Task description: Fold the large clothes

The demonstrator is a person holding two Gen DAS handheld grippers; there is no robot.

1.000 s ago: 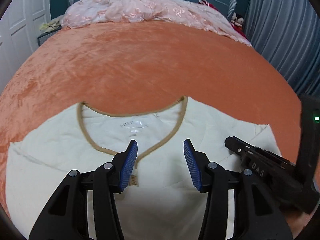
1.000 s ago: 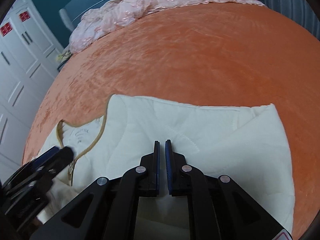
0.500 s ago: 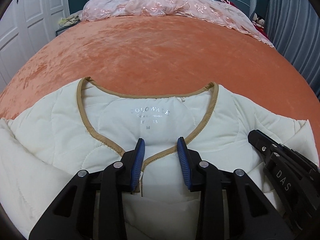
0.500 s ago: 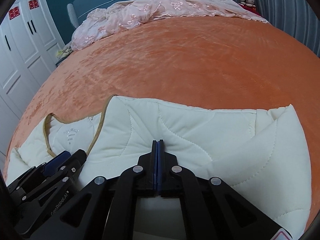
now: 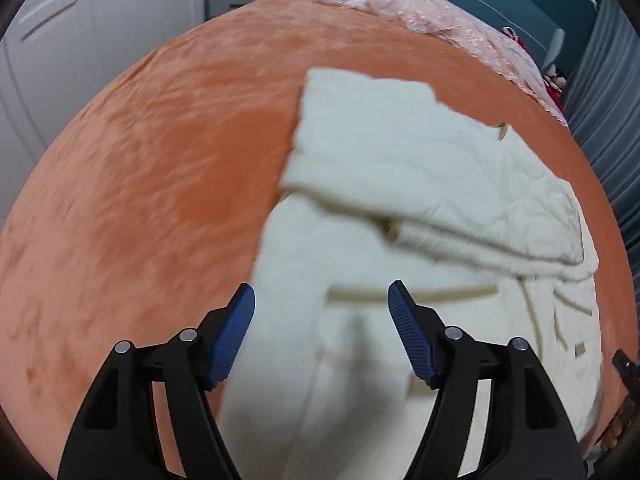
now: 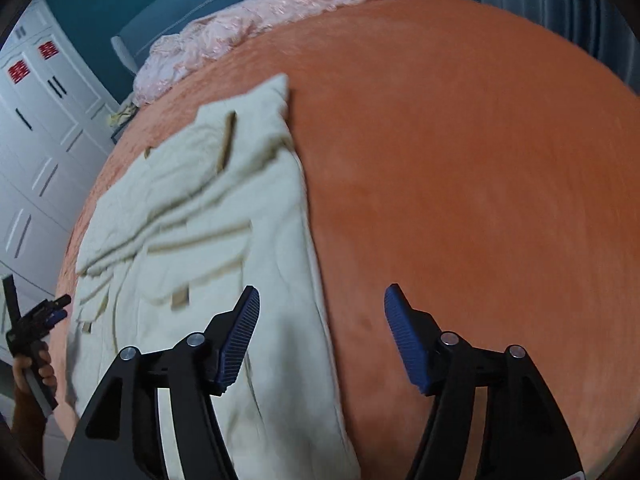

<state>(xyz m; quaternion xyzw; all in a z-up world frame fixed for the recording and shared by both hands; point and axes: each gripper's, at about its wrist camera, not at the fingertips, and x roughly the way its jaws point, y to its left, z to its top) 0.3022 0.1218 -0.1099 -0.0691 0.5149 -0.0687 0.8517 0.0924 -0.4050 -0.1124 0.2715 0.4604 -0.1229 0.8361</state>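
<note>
A cream quilted jacket with tan trim lies partly folded on the orange bed cover, its upper part laid over the lower. In the right wrist view the same jacket stretches along the left. My left gripper hovers over the jacket's near end, its jaws opening, nothing pinched between the blue pads. Over the jacket's right edge and the bare cover hangs my right gripper, jaws opening too and holding nothing. The left gripper also shows at the far left, in a person's hand.
The orange bed cover spreads wide to the right of the jacket. A pink lace blanket is bunched at the head of the bed before a teal headboard. White wardrobe doors stand on the left, grey curtains on the right.
Both grippers let go of the jacket and swung back toward its near end. The collar part now lies folded over the body. Both jaws went from nearly shut to wide apart.
</note>
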